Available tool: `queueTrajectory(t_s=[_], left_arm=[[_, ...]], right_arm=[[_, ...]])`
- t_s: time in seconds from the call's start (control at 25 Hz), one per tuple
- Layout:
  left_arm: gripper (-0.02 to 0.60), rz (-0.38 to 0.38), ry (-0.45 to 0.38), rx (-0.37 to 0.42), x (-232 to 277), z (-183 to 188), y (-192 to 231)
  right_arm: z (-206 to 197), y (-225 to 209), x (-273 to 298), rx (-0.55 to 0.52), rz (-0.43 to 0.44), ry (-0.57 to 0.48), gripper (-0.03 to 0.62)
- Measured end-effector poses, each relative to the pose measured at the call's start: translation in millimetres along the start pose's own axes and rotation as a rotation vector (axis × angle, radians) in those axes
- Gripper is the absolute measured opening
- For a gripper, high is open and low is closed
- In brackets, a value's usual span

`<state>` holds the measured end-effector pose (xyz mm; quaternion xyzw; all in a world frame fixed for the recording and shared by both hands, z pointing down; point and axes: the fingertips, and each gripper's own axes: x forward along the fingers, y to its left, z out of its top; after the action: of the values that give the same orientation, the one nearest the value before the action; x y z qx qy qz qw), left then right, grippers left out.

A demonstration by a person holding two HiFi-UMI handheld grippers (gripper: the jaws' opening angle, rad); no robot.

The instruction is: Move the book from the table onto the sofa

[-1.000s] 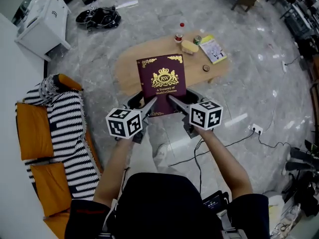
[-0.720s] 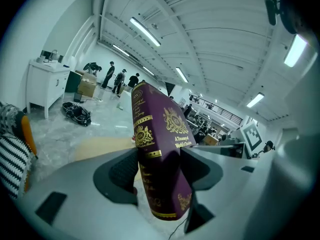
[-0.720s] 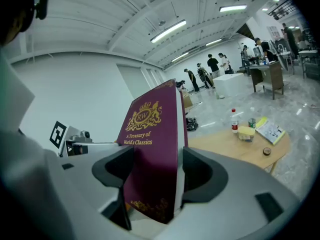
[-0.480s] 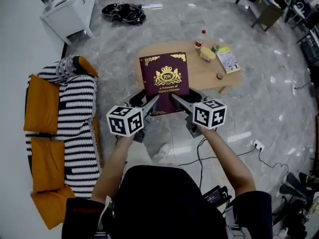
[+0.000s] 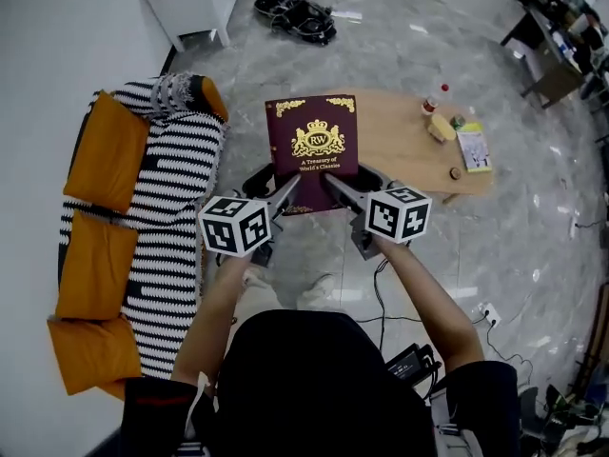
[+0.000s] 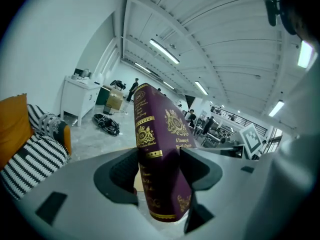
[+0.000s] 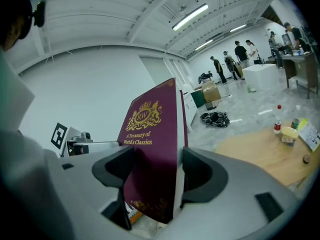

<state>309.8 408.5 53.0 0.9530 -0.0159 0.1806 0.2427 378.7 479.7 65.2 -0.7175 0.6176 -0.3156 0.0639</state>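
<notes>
Swung leftward since a moment before, the book (image 5: 314,150) hung in the air over the tabletop's (image 5: 404,146) left end, nearer the striped sofa (image 5: 166,198). The left tool (image 5: 284,196) and right tool (image 5: 335,188) each clamped a lower corner, jaws spread wide by its thickness.

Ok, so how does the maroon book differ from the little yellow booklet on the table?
The maroon book is dark with a gold crest and looks far larger; the yellow booklet is pale and small. The maroon book is clamped at its lower edge by the left gripper and right gripper; the yellow booklet lies flat on the table. Both are rectangular.
</notes>
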Motion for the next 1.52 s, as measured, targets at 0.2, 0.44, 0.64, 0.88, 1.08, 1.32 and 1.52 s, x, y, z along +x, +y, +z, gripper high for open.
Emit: queueTrajectory(t_s=[0.2,0.44,0.64,0.88,1.08,1.32,1.52], left_arm=[[0.273,0.081,-0.070,-0.037,-53,11,58],[0.273,0.162,-0.137,-0.076,-117,29,119],[0.273,0.218,-0.193,-0.144,-171,36,172],[0.273,0.267,-0.263,-0.223,-251,28,264],[0.273,0.344,-0.274,-0.231,-250,30,251],[0.273,0.389,-0.306,-0.268,-310,25,315],[0.273,0.431,-0.348,-0.324,-348,13,363]], right_arm=[[-1,55,59,-0.057,0.086,0.028,0.319],[0,123,122,-0.113,0.163,0.071,0.319],[-4,181,175,-0.170,0.223,0.116,0.319],[-35,264,261,-0.224,0.265,0.184,0.319],[-30,261,256,-0.224,0.337,0.208,0.319],[-54,323,315,-0.233,0.376,0.245,0.319],[-77,362,362,-0.248,0.408,0.286,0.319]])
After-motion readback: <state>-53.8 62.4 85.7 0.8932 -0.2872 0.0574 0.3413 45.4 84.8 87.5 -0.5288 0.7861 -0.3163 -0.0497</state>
